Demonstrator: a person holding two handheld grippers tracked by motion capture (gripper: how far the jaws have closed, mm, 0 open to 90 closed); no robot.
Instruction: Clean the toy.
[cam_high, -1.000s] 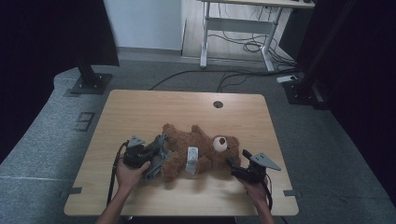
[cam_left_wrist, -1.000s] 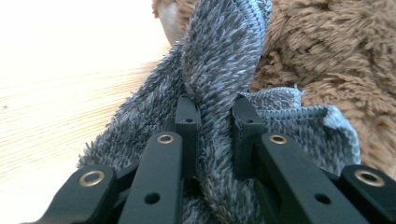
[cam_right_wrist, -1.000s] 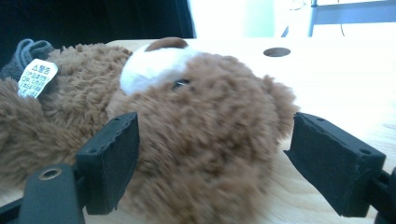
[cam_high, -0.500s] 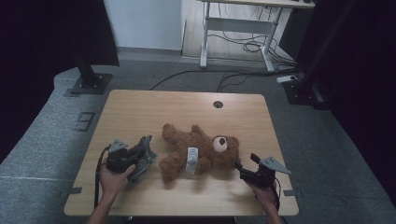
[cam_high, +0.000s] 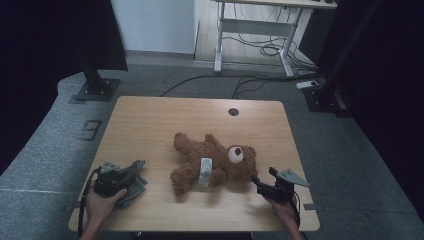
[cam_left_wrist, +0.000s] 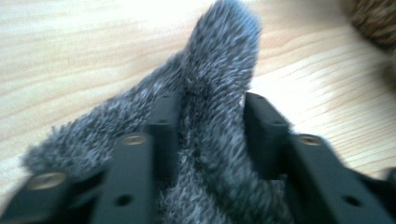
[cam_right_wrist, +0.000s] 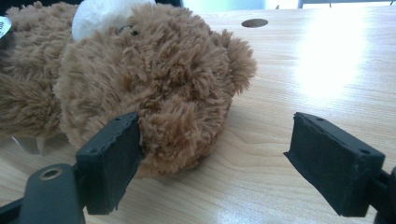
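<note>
Grey fuzzy cloth (cam_left_wrist: 210, 116) — crumpled, between left tongs (cam_left_wrist: 205, 135)

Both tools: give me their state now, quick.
Left tool: just been opening, grey furry cloth between its jaws.
Right tool: open, holding nothing.

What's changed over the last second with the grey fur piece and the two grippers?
The left gripper pulled the grey furry cloth off the teddy bear, out toward the table's left front edge. Its jaws have just been opening, with the cloth between them but seemingly no longer pinched. The right gripper backed slightly off the bear's head and is open. The bear lies where it was.
</note>
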